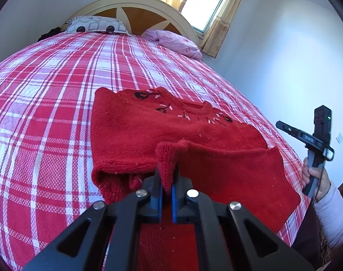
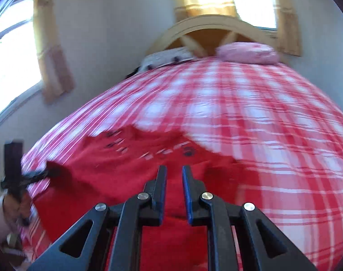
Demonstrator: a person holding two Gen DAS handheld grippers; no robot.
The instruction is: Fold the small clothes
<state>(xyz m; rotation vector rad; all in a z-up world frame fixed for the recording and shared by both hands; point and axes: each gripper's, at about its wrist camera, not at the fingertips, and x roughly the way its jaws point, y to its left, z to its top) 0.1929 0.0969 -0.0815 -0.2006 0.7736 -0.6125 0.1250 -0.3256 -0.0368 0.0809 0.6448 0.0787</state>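
Garment: a small red knitted sweater with dark and pale embroidery at the neckline (image 1: 171, 131) lies in the middle and lower right of the left wrist view, spread on the bed with the red-and-white checked cover (image 1: 47, 113).
Fold so far: the sweater's near part, lower centre of the frame, is lifted into a peak over the body; a sleeve seems already laid across, lower right, though I cannot be sure which part it is.
Left gripper (image 1: 167, 178): jaws closed tight on a pinched peak of the red knit, holding it just above the rest of the cloth.
Right gripper (image 2: 174, 180): jaws narrowed to a slim gap with nothing between them, poised above the sweater in the lower centre of a blurred right wrist view.
Person's hand (image 1: 316, 176): at the right edge of the left wrist view, gripping the right tool's handle beside the bed.
Progress: judged early to middle; one fold is under way.
Left to do: lay the held peak down, then fold the body into a compact shape.
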